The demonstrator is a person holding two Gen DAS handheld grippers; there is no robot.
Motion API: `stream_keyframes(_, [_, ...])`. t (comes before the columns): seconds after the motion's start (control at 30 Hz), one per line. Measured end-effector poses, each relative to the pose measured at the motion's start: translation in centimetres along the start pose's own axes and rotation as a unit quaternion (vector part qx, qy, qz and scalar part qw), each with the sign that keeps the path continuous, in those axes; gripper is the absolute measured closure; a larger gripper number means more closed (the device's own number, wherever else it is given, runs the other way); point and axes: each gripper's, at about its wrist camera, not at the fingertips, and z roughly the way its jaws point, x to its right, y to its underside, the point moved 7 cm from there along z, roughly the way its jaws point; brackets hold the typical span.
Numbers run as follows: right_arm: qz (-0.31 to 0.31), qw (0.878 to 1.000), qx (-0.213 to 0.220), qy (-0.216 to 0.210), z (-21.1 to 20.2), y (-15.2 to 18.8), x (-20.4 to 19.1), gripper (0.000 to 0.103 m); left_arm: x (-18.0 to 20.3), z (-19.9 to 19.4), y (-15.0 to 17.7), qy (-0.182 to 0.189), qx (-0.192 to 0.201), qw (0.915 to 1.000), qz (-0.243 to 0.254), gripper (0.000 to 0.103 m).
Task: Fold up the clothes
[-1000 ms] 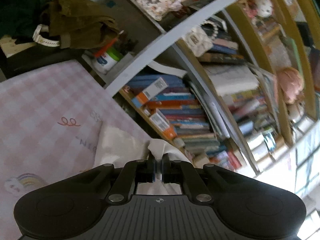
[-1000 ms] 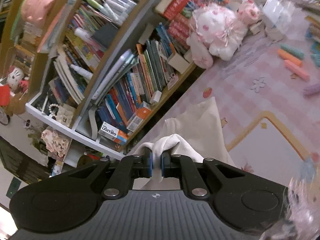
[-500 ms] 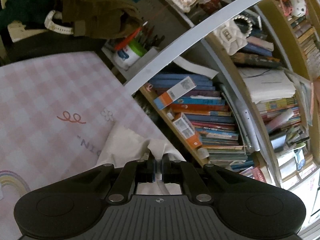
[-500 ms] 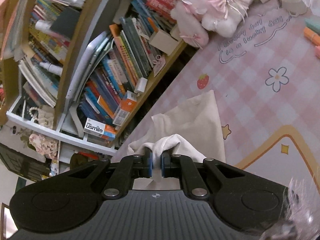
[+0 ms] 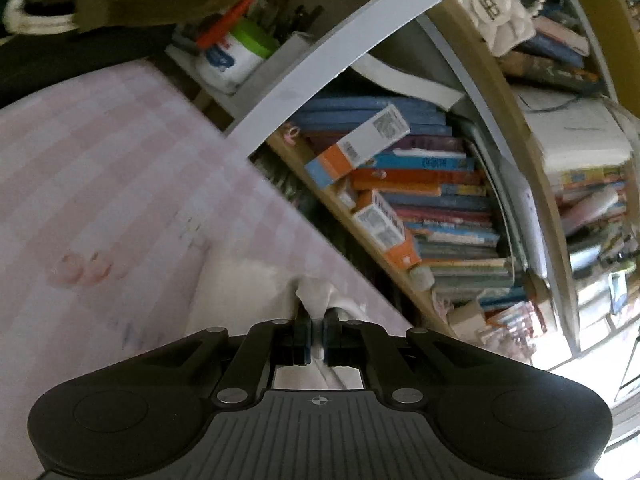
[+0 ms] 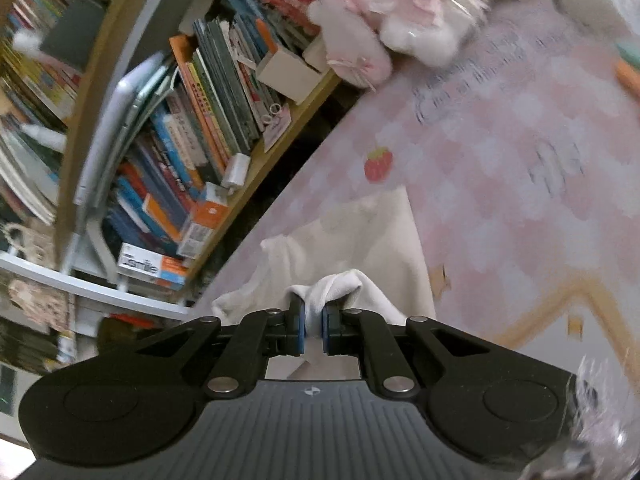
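Note:
A cream white garment (image 6: 372, 236) lies on the pink checked mat (image 6: 500, 168) near its edge by the bookshelf. In the left wrist view the same garment (image 5: 240, 284) spreads out just ahead of the fingers. My left gripper (image 5: 316, 320) is shut on a pinched fold of its cloth. My right gripper (image 6: 314, 316) is shut on another bunched fold, which bulges up between the blue pads. Both grippers hold the cloth just above the mat. The part of the garment under the gripper bodies is hidden.
A bookshelf (image 5: 420, 208) packed with books runs along the mat's edge, with a white cross bar (image 5: 332, 52). A pen cup (image 5: 236, 52) stands on a ledge. A pink and white plush toy (image 6: 400, 12) sits at the mat's far side. An orange marker (image 6: 626, 76) lies at right.
Both grippers have moved forward and down toward the mat and the bookshelf, still holding the garment. More of the cloth now lies spread on the mat.

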Motion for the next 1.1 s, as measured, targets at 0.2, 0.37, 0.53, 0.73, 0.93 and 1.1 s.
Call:
stream_keyframes(0.2, [-0.006,0.999,0.04,0.026,6.3,-3.9,0.8,0.095,-2.0,7.1,-0.3,-0.05,-0.012,0.9987,-0.003,0.099])
stream_keyframes(0.37, [0.026,0.997,0.036,0.057,9.9,-3.4,3.7,0.091,-3.5,9.7,0.5,-0.08,-0.036,0.996,-0.015,0.098])
stream_keyframes(0.53, [0.052,0.998,0.022,0.02,9.5,-3.6,3.9,0.062,-3.8,9.9,0.2,-0.062,-0.053,0.9955,-0.048,0.082])
stream_keyframes(0.73, [0.014,0.998,-0.057,0.03,11.5,-3.6,2.0,0.061,-4.1,10.2,-2.1,-0.033,0.0,0.9931,-0.112,0.081])
stream_keyframes(0.93, [0.09,0.985,0.141,-0.029,9.7,-9.0,1.2,0.063,-4.5,10.3,-4.4,0.003,0.051,0.9816,-0.184,0.08])
stream_keyframes(1.1, [0.021,0.992,0.127,-0.006,8.0,-8.6,0.7,0.056,-3.1,9.2,-3.2,-0.035,0.005,0.9965,-0.076,0.053])
